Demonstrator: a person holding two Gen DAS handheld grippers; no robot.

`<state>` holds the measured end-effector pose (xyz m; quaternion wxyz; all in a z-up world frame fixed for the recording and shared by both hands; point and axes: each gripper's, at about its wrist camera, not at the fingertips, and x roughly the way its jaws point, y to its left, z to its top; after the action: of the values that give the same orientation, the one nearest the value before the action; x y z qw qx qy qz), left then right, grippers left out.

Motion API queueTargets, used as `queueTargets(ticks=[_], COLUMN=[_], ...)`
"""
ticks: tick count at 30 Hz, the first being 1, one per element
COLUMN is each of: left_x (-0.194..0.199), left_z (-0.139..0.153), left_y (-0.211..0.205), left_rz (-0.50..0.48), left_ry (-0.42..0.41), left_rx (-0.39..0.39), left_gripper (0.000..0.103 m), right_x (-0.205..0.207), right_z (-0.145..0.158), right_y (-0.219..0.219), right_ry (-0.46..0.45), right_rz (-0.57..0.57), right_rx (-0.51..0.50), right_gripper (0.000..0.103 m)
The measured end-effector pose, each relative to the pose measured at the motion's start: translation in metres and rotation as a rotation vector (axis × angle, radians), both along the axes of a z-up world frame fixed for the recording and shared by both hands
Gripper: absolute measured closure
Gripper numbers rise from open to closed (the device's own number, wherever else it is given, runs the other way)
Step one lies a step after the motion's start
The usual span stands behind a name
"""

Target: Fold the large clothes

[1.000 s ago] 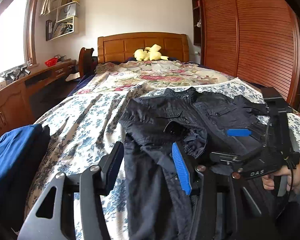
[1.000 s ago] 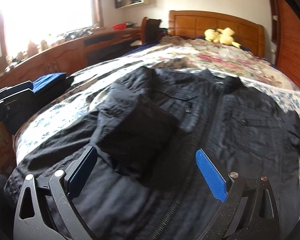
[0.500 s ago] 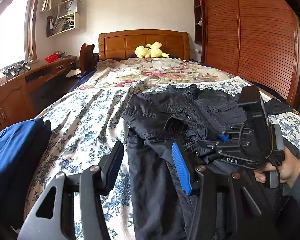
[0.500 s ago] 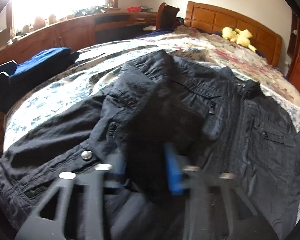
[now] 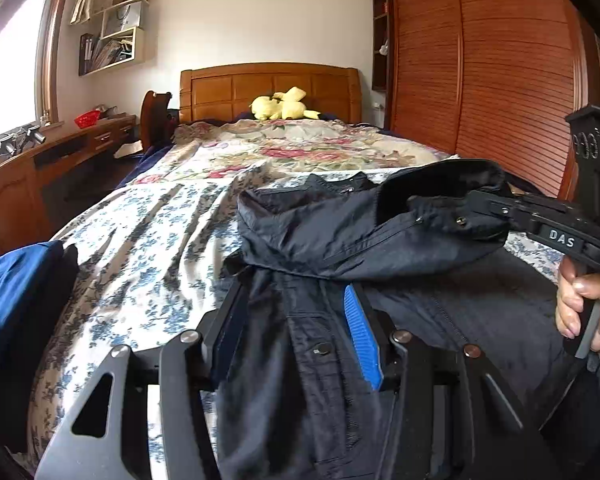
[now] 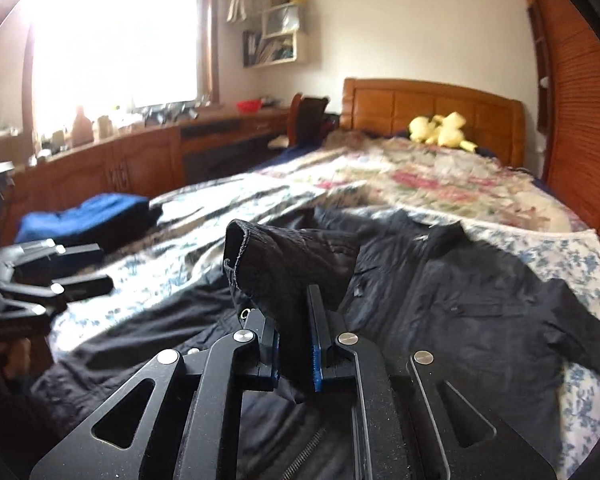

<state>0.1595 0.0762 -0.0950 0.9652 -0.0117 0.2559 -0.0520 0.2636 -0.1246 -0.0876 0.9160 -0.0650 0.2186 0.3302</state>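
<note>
Bed (image 5: 148, 240), floral cotton cover: carrying the work, filling mid-frame. Jacket (image 5: 440, 292), dark woven, zipped, snap-studded: lying spread lower centre, awaiting folding. Sleeve cuff (image 6: 268, 264), ribbed: being lifted, likely for folding inward. Right tool (image 6: 294, 354): gripping the cuff narrowly. Left tool (image 5: 296, 320): standing wide, straddling the hem.

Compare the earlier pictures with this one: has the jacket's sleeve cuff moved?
Yes. The cuff, which lay on the jacket front, now sits clamped in the right gripper and lifted above it, toward the wardrobe side in the left wrist view.
</note>
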Motion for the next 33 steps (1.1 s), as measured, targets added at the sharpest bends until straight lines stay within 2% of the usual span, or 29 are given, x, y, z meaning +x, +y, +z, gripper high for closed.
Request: queueTargets(ticks=[5, 9, 15, 19, 21, 26, 28, 30, 33], left_x=[0.0, 0.002, 0.006, 0.008, 0.008, 0.01, 0.011, 0.013, 0.015], left_z=[0.004, 0.005, 0.005, 0.004, 0.003, 0.001, 0.001, 0.0, 0.001], left_y=[-0.016, -0.028, -0.042, -0.049, -0.053, -0.057, -0.061, -0.065, -0.072], left_rz=[-0.034, -0.056, -0.078, -0.086, -0.089, -0.085, -0.082, -0.081, -0.083], left_ry=[-0.016, -0.02, -0.018, -0.018, -0.018, -0.014, -0.011, -0.007, -0.004], left_rx=[-0.008, -0.017, -0.029, -0.029, -0.035, -0.049, -0.052, -0.054, -0.049], left_gripper=[0.054, 0.054, 0.054, 0.054, 0.054, 0.054, 0.054, 0.054, 0.054], right_x=[-0.016, -0.018, -0.005, 0.008, 0.006, -0.004, -0.01, -0.012, -0.017], right_z=[-0.001, -0.018, -0.036, -0.054, -0.059, -0.062, -0.056, -0.051, -0.042], right_y=[-0.03, -0.056, -0.09, -0.107, -0.11, -0.118, -0.124, -0.13, -0.14], right_ry=[0.002, 0.021, 0.102, 0.208, 0.216, 0.223, 0.2, 0.183, 0.168], right_rz=[-0.061, -0.133, -0.24, -0.281, -0.299, -0.322, -0.334, -0.334, -0.332], right_rx=[-0.015, -0.069, -0.08, -0.08, -0.104, -0.153, -0.171, -0.177, -0.179], right_gripper=[0.099, 0.1, 0.1, 0.1, 0.099, 0.087, 0.074, 0.067, 0.063])
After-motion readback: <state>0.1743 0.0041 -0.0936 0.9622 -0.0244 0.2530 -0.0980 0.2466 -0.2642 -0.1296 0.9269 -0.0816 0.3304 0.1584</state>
